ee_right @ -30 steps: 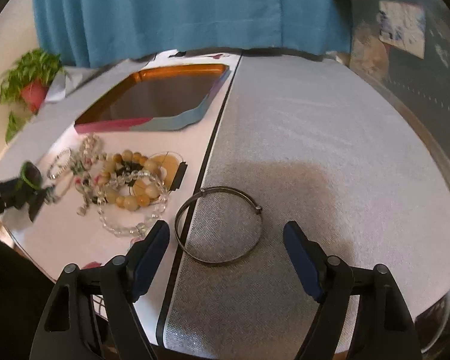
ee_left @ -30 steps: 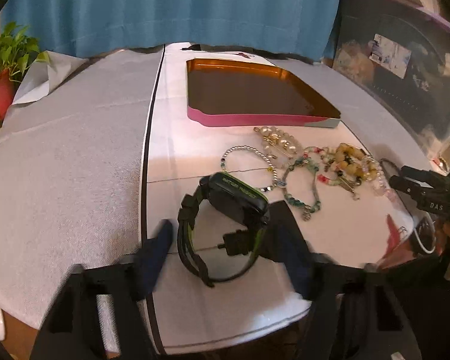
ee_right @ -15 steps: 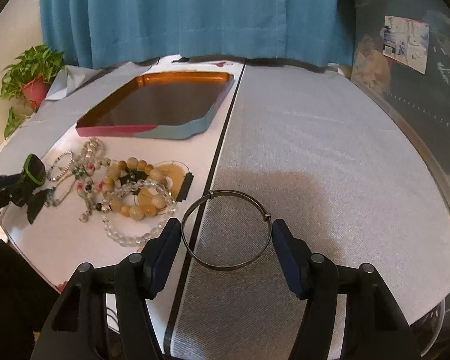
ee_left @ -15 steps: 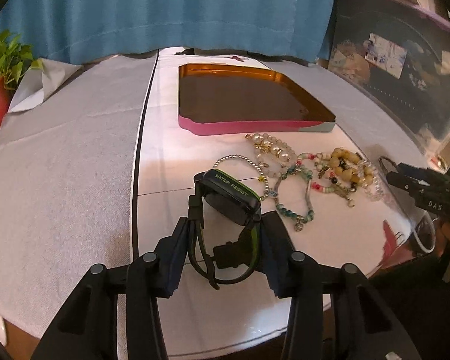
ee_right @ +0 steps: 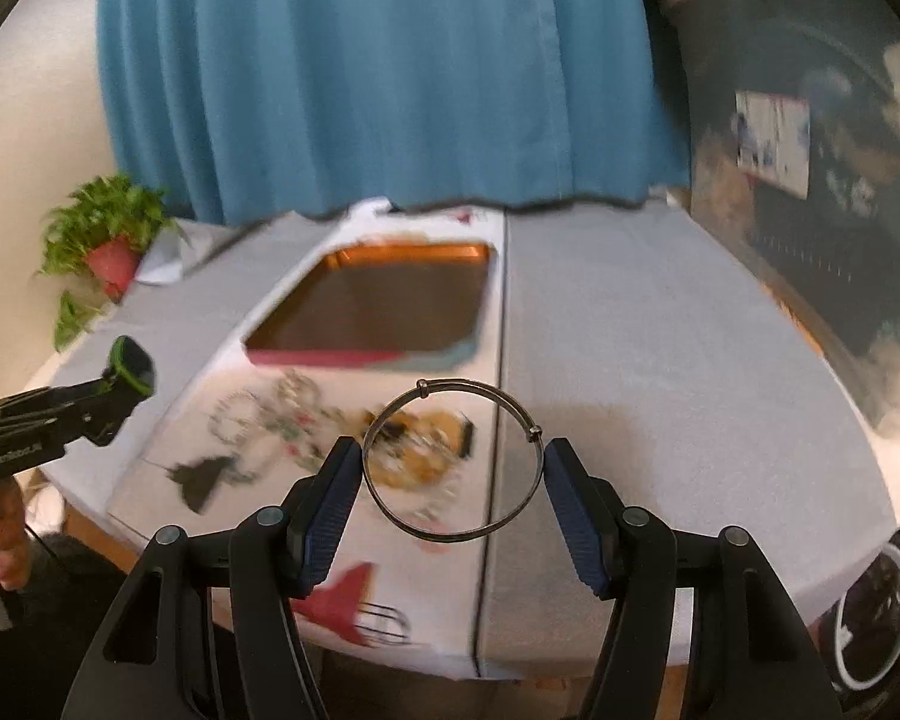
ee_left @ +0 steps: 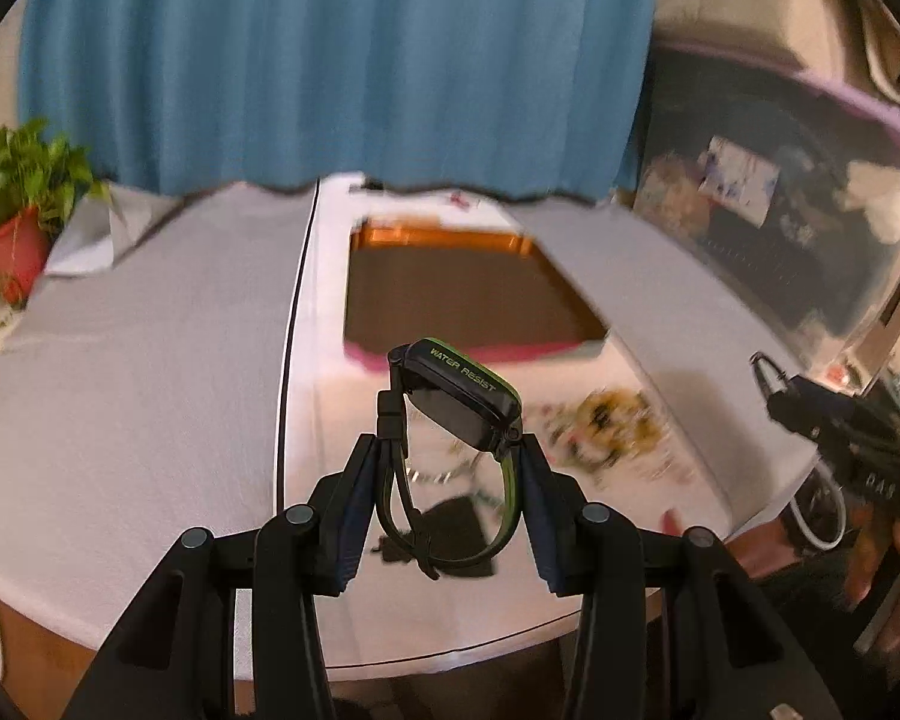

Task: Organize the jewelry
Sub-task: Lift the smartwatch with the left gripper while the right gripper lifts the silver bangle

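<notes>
My left gripper (ee_left: pixel 447 474) is shut on the strap of a black and green watch (ee_left: pixel 459 399), held up off the table. It shows again at the left of the right wrist view as the watch (ee_right: pixel 129 369). My right gripper (ee_right: pixel 453 468) is shut on a thin metal bangle (ee_right: pixel 450 459), lifted clear of the cloth, its pads pressing the ring's two sides. Behind both lies an orange tray with a pink front rim (ee_left: pixel 468 353), (ee_right: pixel 354 357). A blurred heap of bead bracelets (ee_left: pixel 609 420), (ee_right: pixel 330 432) lies on the white cloth below the grippers.
A potted plant (ee_left: pixel 12 222) stands at the table's far left. A blue curtain (ee_right: pixel 360 72) hangs behind the table. Grey cloth (ee_right: pixel 660 372) covers the right side and a dark cluttered shelf (ee_left: pixel 780 228) stands at the right. A person's hand (ee_right: pixel 0 534) holds the left tool.
Both grippers closed, the left on the watch and the right on the bangle, then rose with them off the table. The tray and beads now look farther and blurred.
</notes>
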`<state>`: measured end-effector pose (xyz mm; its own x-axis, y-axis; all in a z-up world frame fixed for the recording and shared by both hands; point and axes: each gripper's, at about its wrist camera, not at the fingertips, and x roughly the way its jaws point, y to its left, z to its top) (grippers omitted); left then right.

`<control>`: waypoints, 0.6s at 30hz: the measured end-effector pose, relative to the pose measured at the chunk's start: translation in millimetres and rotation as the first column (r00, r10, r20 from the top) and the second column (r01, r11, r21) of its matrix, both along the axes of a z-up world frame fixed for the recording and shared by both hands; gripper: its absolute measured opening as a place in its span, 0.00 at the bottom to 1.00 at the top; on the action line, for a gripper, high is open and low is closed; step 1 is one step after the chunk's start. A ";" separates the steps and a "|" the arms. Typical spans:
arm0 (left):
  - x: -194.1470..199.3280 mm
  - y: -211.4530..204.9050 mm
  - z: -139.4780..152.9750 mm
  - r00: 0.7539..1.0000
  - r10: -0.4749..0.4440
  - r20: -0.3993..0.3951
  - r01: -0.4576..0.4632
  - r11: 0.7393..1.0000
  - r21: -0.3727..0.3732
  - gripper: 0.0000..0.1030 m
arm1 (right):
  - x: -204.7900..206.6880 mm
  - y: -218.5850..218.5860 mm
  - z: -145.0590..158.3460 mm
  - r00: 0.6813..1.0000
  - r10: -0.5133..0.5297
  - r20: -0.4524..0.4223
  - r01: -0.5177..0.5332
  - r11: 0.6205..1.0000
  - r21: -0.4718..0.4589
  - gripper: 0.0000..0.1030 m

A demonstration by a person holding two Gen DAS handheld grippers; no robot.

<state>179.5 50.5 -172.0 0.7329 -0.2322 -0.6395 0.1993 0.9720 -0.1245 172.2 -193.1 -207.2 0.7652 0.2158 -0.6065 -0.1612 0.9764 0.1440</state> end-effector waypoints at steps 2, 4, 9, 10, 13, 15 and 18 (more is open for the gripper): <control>-5.7 -2.2 20.1 0.999 0.003 0.037 -0.003 1.000 -0.003 0.40 | -5.2 2.9 15.9 1.000 0.005 0.025 -0.005 1.000 0.014 0.61; -12.2 -4.5 43.0 0.997 0.008 0.075 -0.008 1.000 -0.009 0.40 | -10.7 7.0 37.5 0.999 0.004 0.044 -0.005 1.000 0.021 0.61; -19.0 -7.2 87.8 0.992 0.033 0.120 -0.030 0.999 -0.029 0.40 | -18.7 16.4 88.7 0.994 -0.012 0.108 0.008 0.999 0.032 0.61; -19.4 -7.5 94.2 0.991 0.038 0.127 -0.034 0.999 -0.034 0.40 | -19.1 17.4 97.1 0.992 -0.007 0.122 0.001 0.999 0.045 0.61; -19.5 -9.6 111.9 0.988 0.041 0.151 -0.034 0.998 -0.047 0.40 | -19.0 22.9 117.2 0.987 0.007 0.158 -0.017 0.998 0.062 0.61; -17.5 -12.2 117.7 0.986 0.045 0.160 -0.039 0.998 -0.044 0.40 | -18.8 29.2 125.8 0.984 0.021 0.177 -0.032 0.998 0.059 0.61; -16.4 -13.6 121.8 0.984 0.045 0.172 -0.039 0.998 -0.040 0.40 | -15.2 38.3 132.4 0.981 0.050 0.187 -0.067 0.994 0.089 0.61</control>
